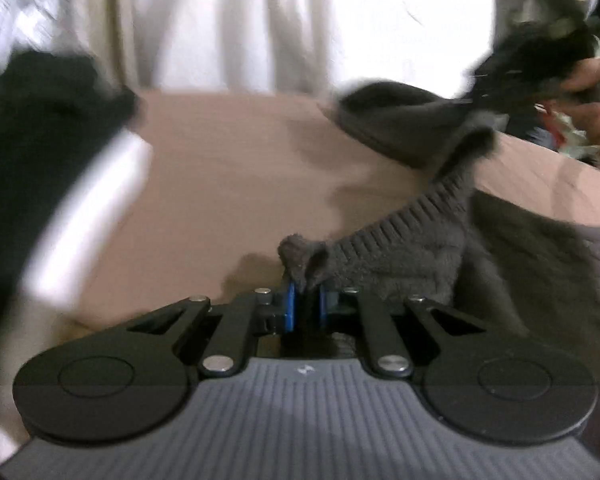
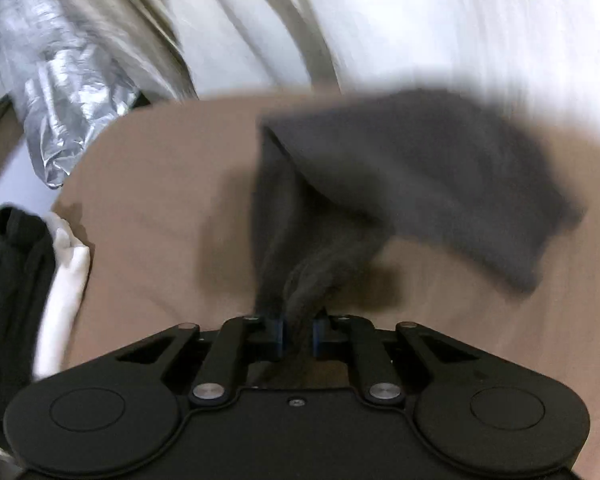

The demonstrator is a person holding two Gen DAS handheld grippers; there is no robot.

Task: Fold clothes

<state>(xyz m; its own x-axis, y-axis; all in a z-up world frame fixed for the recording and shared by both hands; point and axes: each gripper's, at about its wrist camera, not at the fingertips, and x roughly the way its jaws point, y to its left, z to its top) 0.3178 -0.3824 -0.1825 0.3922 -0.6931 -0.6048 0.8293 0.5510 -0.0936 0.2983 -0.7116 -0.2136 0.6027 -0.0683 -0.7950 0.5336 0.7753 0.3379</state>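
Note:
A dark grey knitted sweater (image 1: 412, 236) lies partly on the brown sheet (image 1: 228, 184). My left gripper (image 1: 306, 304) is shut on a corner of its ribbed hem, which bunches up between the blue pads. In the right wrist view my right gripper (image 2: 299, 336) is shut on another gathered fold of the same sweater (image 2: 420, 176), and the cloth lifts from the jaws and hangs blurred over the sheet (image 2: 152, 208). A hand (image 1: 596, 92) at the far right of the left wrist view holds the other gripper by the sweater's upper part.
Folded black cloth (image 1: 32, 152) and white cloth (image 1: 88, 216) lie at the left edge of the sheet. They show as a black cloth (image 2: 12, 280) and a white cloth (image 2: 66, 280) in the right wrist view too. Pale curtains (image 1: 240, 24) hang behind. Crumpled silver foil (image 2: 64, 92) lies at upper left.

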